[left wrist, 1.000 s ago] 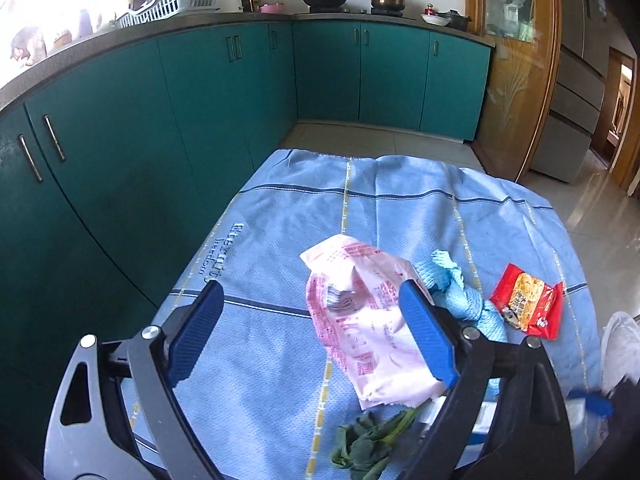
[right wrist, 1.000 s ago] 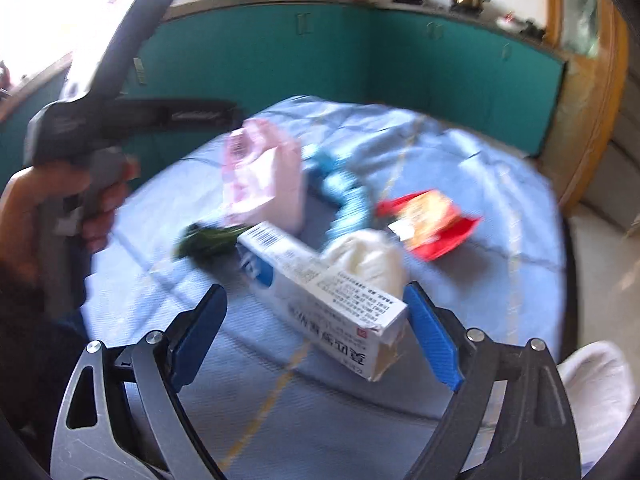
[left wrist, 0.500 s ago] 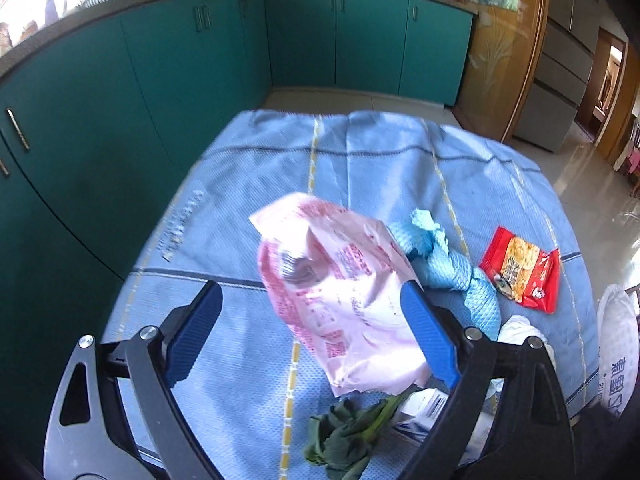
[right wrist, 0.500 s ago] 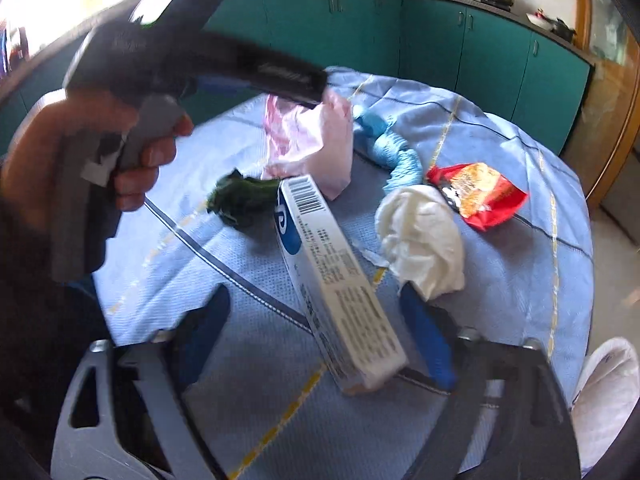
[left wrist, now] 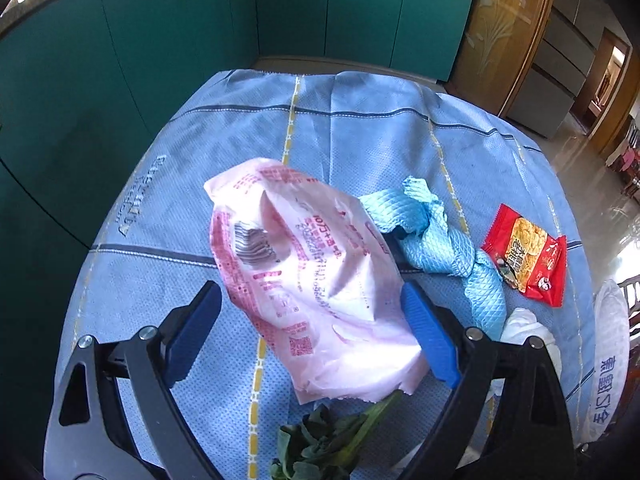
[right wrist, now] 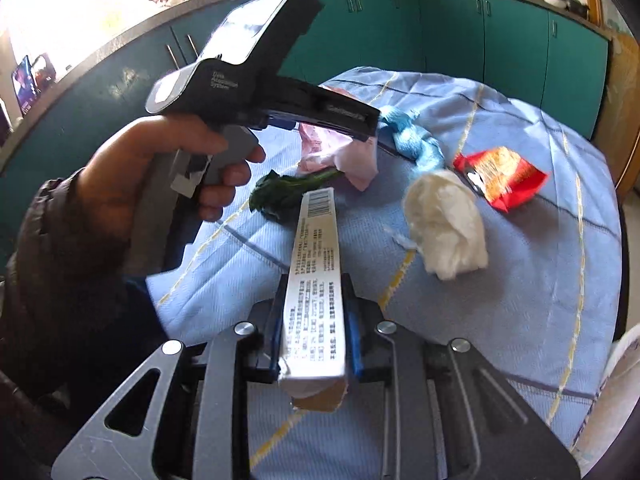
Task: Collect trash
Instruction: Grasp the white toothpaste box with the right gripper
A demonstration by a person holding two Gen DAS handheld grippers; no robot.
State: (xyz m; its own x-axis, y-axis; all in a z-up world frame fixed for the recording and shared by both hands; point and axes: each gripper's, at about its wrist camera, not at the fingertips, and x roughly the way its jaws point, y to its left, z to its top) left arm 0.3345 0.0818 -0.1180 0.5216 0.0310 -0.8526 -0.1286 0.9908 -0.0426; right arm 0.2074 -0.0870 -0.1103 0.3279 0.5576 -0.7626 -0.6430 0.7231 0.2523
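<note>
A long white carton with a barcode sits between the blue pads of my right gripper. Its jaws are closing and press on both sides of it. My left gripper stands open low over a crumpled pink plastic bag, one finger on each side, neither pad touching. In the right wrist view a person's hand holds that left gripper over the pink bag. A green leafy scrap lies just below the bag.
On the blue tablecloth lie a twisted light-blue cloth, a red snack packet and a white tissue wad. A white sack hangs at the table's right edge. Teal cabinets stand close behind.
My right gripper closed from wide open onto the white carton, which now points away along the fingers. My left gripper sank toward the pink bag and stayed open.
</note>
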